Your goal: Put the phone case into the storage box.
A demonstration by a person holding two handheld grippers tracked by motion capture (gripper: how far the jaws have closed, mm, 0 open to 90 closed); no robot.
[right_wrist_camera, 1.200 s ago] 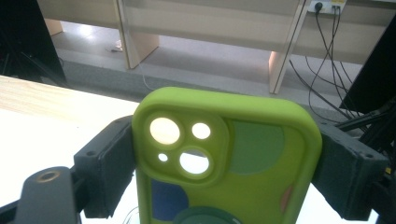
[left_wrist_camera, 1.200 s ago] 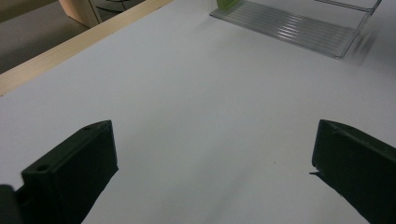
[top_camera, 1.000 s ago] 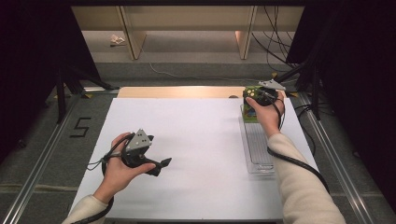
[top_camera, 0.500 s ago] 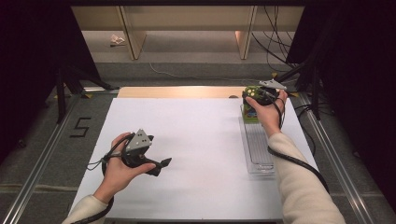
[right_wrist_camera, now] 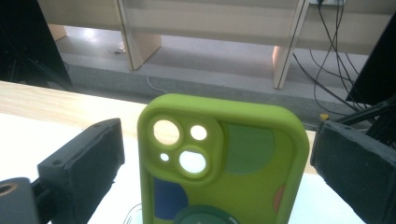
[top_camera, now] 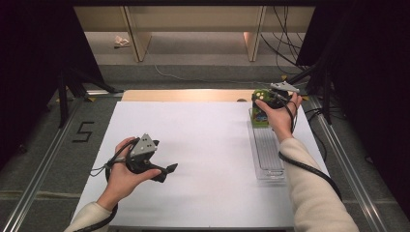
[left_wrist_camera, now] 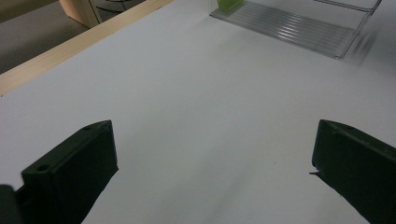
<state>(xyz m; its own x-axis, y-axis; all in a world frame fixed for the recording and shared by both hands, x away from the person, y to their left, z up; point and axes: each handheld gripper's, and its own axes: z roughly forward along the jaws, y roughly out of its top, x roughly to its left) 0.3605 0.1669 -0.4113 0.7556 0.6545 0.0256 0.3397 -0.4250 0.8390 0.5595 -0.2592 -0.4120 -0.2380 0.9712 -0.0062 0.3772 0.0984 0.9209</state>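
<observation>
A lime-green phone case with coloured patches stands upright at the far end of a clear ribbed rack. My right gripper straddles it. Its jaws have just been opening, and a gap shows on each side of the case, so the pads do not press it. In the high view the right gripper sits at the table's far right. My left gripper rests low over the white table near the front left. It is open, with nothing between its jaws.
The white tabletop ends in a wooden strip at the far edge. Metal rails run along both sides. The rack and a bit of the green case lie ahead of the left gripper.
</observation>
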